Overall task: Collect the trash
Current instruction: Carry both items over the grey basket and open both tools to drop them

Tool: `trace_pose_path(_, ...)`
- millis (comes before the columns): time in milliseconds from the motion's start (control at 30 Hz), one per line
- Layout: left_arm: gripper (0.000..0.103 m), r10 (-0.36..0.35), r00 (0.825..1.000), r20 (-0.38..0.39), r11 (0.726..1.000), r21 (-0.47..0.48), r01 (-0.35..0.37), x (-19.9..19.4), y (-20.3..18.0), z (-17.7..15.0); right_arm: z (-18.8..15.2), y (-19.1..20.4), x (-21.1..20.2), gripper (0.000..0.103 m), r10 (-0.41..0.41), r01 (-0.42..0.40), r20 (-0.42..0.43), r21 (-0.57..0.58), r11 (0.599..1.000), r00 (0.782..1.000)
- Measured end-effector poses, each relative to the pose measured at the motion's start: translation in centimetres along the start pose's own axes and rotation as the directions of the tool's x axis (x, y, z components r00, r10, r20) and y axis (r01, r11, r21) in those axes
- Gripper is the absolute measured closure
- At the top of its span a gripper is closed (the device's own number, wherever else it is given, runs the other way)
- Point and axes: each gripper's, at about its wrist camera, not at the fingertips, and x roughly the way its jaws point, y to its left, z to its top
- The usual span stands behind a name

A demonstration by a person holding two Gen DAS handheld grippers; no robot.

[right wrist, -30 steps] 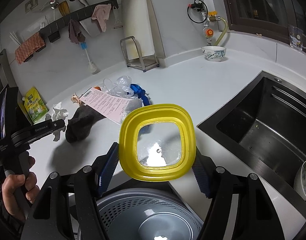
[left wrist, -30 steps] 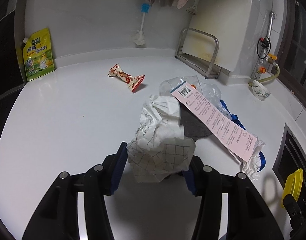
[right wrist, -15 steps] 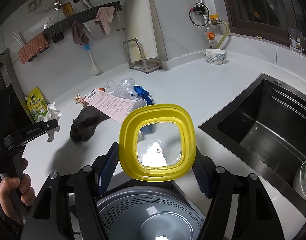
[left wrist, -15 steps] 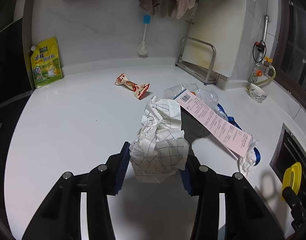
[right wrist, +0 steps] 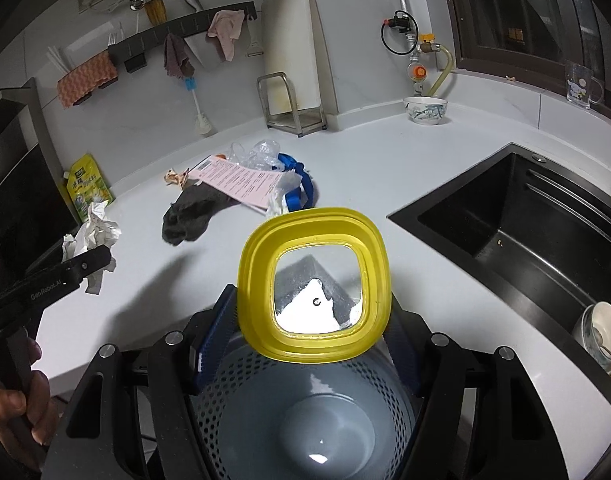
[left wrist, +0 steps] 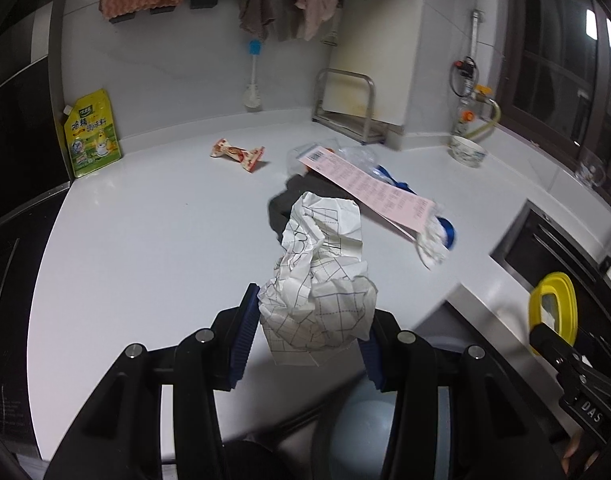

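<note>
Nearest, a crumpled grid-printed paper [left wrist: 319,280] is clamped in the left gripper [left wrist: 311,334], raised above the counter [left wrist: 153,232] edge; a yellow-rimmed lid [right wrist: 315,280] is gripped upright by the right gripper [right wrist: 305,322] over a grey perforated bin [right wrist: 305,412]. Farther back, a dark sock [right wrist: 191,216], pink receipt [left wrist: 369,188], blue-and-clear plastic [right wrist: 283,166] and a snack wrapper [left wrist: 237,154] are left on the counter.

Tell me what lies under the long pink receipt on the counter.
Under the pink receipt lie a dark grey cloth, clear crumpled plastic, white tissue and something blue. What the blue thing is, and anything beneath the receipt's middle, stays covered.
</note>
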Motion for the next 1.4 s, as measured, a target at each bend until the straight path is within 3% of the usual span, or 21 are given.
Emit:
trace_pose_path(333,0.058,-0.075,0.996,-0.046,0.991,0.105,0.079,-3.0,-4.6,-5.6,-4.2,0.1,-3.5,0.036,0.008,-0.008,-0.032,-0.003,1.000,0.999)
trace_pose_path(633,0.057,-0.094,0.989,-0.117,0.982,0.155,0.112,-2.2,-6.8,-8.9,-7.9,-2.1,-2.8,0.036,0.013,-0.006,-0.116,0.063,0.998,0.993)
trace_pose_path(1033,0.056,-0.081,0.978,-0.193,0.983,0.146,0.110,0.5,-7.0,-11.3,-10.7,-3.3,-0.2,0.036,0.022,-0.005,-0.191,0.088,0.996,0.981)
trace_pose_path(1400,0.053,-0.083,0.971,-0.224,0.984,0.133,0.115,1.4,-6.7,-11.6,-11.1,-3.4,1.1,0.036,0.033,-0.015,-0.218,0.085,0.996,0.975)
